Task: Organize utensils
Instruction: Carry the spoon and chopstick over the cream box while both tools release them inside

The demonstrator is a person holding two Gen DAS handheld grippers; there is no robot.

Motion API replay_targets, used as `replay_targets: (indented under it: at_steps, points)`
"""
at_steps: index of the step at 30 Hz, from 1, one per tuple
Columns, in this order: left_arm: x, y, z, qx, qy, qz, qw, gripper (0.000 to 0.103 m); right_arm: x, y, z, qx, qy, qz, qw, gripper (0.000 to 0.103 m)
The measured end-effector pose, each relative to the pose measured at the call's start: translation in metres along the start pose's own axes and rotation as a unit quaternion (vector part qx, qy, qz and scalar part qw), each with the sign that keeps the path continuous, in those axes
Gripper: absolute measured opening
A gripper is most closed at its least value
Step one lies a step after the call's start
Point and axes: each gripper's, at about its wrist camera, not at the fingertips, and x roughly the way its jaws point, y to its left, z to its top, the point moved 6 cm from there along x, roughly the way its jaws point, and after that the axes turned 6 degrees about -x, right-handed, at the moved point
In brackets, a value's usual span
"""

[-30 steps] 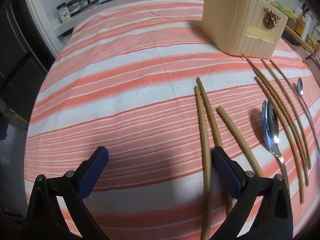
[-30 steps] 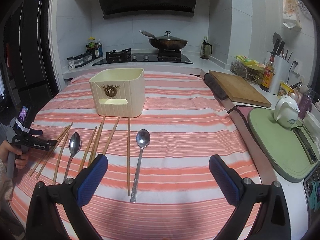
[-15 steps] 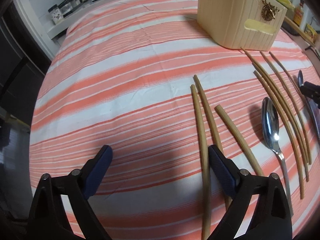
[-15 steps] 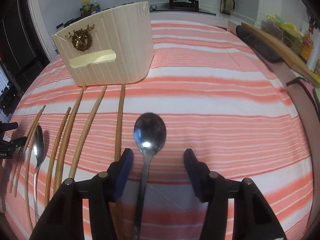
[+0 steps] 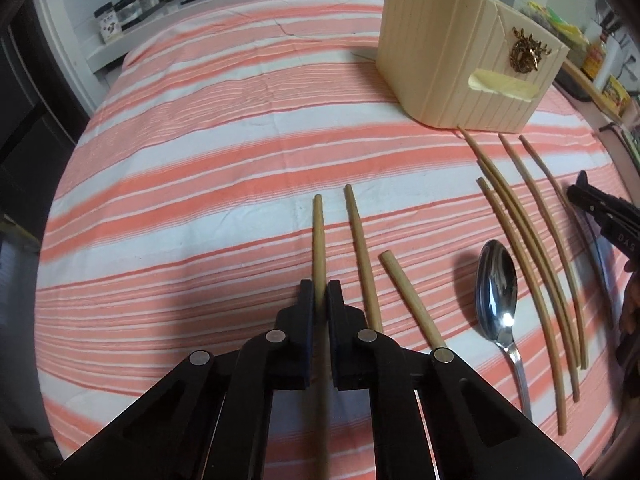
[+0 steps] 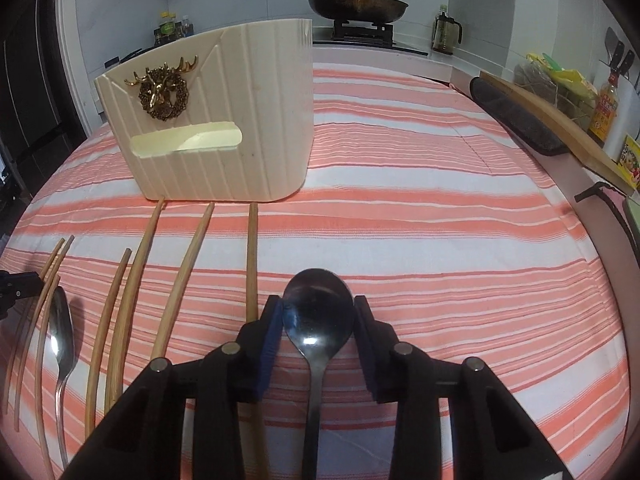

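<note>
Both spoon (image 6: 318,320) handles cut off — gripper-hidden.

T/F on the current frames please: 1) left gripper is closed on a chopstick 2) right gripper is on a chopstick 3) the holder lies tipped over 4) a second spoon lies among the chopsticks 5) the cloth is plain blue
1) True. The left gripper is shut on a chopstick, the leftmost one in its view.
2) False. The right gripper has its pads against the bowl of a spoon; its jaws have just been closing.
3) False. The holder stands upright on the cloth.
4) True. A second spoon lies between chopsticks further left.
5) False. The cloth is striped orange and white.
</note>
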Motion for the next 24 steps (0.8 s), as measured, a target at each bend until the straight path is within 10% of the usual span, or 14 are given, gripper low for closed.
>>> replay_targets:
  at_steps: [11, 24]
  points:
    - [-0.111, 0.025, 0.01, -0.071, -0.143, -0.036, 0.9865, 0.005, -0.093, -0.021, 0.016, 0.016, -0.102, 0.059, 0.993, 0.036]
    - [-0.191, 0.021, 0.007, -0.1, -0.217, -0.082, 0.9676, 0.005, -0.172, -0.01, 0.02, -0.004, -0.178, 0.101, 0.979, 0.035]
